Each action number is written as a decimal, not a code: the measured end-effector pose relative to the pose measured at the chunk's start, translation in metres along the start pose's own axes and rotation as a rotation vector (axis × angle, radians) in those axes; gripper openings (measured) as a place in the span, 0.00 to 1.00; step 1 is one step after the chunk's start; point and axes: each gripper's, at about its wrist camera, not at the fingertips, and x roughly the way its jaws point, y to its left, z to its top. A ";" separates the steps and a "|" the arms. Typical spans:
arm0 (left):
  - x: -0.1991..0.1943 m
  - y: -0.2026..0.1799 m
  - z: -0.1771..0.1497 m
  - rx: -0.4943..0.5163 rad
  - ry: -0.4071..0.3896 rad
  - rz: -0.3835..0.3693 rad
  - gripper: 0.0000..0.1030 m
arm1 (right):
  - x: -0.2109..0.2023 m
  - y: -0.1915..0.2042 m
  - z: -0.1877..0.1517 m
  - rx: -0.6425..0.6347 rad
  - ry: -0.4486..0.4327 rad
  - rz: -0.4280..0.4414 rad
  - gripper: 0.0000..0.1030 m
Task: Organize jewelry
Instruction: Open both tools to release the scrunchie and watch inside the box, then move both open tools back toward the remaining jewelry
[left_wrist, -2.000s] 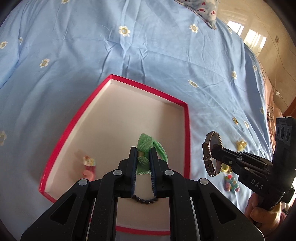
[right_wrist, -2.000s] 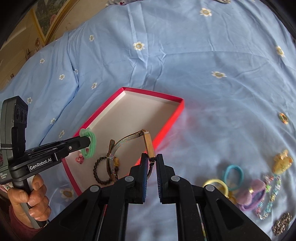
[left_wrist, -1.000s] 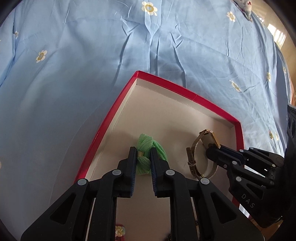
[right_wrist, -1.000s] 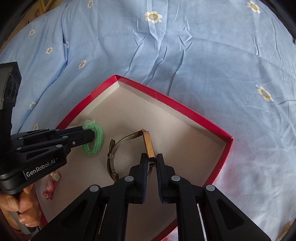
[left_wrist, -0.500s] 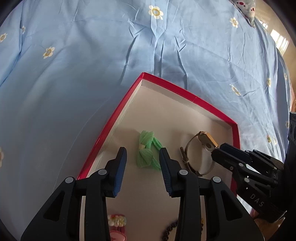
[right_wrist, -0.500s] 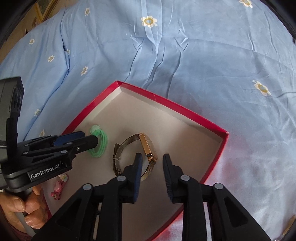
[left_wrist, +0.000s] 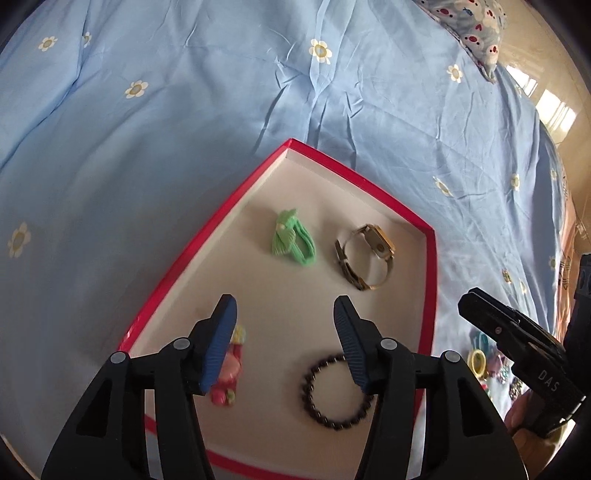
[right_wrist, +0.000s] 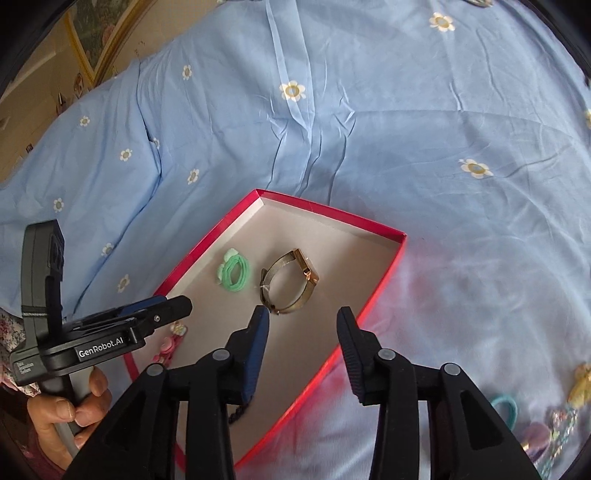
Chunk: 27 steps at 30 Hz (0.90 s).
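A red box (left_wrist: 207, 229) (right_wrist: 384, 284) with a pale inside lies on the blue bedsheet. In it lie a green hair tie (left_wrist: 293, 240) (right_wrist: 234, 273), a gold watch (left_wrist: 365, 256) (right_wrist: 291, 282), a dark bead bracelet (left_wrist: 334, 393) and a pink clip (left_wrist: 227, 373) (right_wrist: 168, 345). My left gripper (left_wrist: 284, 317) is open and empty above the box's near half, also shown in the right wrist view (right_wrist: 173, 308). My right gripper (right_wrist: 303, 325) is open and empty above the box's right side, just short of the watch.
Loose jewelry lies on the sheet right of the box: a teal hair tie (right_wrist: 506, 404), a yellow ring (left_wrist: 476, 362), a gold clip (right_wrist: 581, 384) and beaded pieces (right_wrist: 554, 428). A patterned pillow (left_wrist: 476, 26) lies far off. The bed's edge and floor run along the right.
Both grippers opened wide and pulled back from the box. The green hair tie and the watch, held a second ago, now lie loose in the box.
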 end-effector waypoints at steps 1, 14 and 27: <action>-0.004 -0.001 -0.004 0.002 -0.003 0.003 0.52 | -0.005 -0.001 -0.003 0.004 -0.006 0.000 0.42; -0.036 -0.038 -0.046 0.070 0.003 -0.056 0.55 | -0.073 -0.027 -0.057 0.072 -0.048 -0.040 0.44; -0.040 -0.088 -0.071 0.171 0.048 -0.120 0.56 | -0.118 -0.065 -0.106 0.138 -0.059 -0.130 0.46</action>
